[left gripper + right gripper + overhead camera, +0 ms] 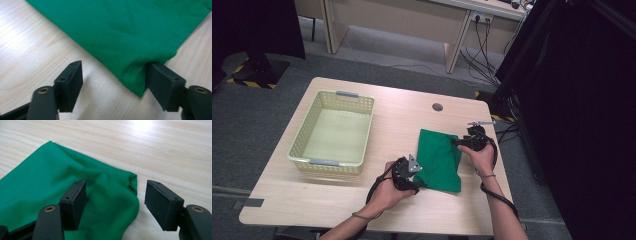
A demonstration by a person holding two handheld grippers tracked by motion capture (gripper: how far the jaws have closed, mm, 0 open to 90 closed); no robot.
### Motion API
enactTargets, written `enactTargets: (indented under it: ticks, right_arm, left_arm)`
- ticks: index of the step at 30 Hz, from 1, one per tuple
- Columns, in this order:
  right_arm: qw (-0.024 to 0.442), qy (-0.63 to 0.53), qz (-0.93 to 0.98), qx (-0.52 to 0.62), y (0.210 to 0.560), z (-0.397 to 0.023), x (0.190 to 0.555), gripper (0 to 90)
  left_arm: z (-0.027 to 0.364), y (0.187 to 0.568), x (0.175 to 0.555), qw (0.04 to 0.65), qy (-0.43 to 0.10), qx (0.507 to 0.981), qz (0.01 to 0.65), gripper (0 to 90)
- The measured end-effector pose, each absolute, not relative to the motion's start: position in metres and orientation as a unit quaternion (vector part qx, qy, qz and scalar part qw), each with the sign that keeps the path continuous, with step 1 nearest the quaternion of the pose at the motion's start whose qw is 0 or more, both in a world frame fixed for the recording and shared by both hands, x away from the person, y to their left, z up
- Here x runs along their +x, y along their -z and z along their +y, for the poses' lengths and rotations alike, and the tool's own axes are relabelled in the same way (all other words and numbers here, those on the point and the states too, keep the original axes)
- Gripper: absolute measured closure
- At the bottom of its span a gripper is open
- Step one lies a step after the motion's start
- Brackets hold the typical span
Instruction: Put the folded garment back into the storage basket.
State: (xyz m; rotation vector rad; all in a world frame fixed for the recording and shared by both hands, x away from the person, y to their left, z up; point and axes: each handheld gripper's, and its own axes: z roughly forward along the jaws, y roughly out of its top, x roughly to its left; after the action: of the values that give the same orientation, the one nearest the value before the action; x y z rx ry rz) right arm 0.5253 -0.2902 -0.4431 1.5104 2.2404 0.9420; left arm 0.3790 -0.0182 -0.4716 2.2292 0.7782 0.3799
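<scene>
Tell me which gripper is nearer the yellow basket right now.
Left. The left gripper is at the green cloth's near-left corner, close to the basket; the right gripper is at the cloth's far-right edge.

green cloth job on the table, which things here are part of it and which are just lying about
In the job:
- green cloth
- left gripper, open jaws around a hemmed corner
- right gripper, open over the far edge
- yellow-green basket, probably where the cloth goes

Lying about:
- cables by the desk
- table's round cable hole
</scene>
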Motion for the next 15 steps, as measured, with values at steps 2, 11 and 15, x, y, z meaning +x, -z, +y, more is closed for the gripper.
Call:
enactTargets:
  ticks: [2, 11, 15]
  right_arm:
    - [0.135, -0.324, 0.777, 0.522, 0.447, -0.289, 0.53, 34.5]
    - [0.115, -0.326, 0.784, 0.515, 0.459, -0.287, 0.537, 42.3]
    - [0.127, -0.338, 0.785, 0.503, 0.462, -0.289, 0.534, 48.5]
  left_arm:
    - [-0.018, 0.472, 0.38, 0.366, -0.145, 0.867, 0.304, 33.4]
    - [-0.02, 0.47, 0.383, 0.365, -0.14, 0.871, 0.298, 45.4]
    - [-0.02, 0.47, 0.384, 0.365, -0.138, 0.872, 0.296, 48.6]
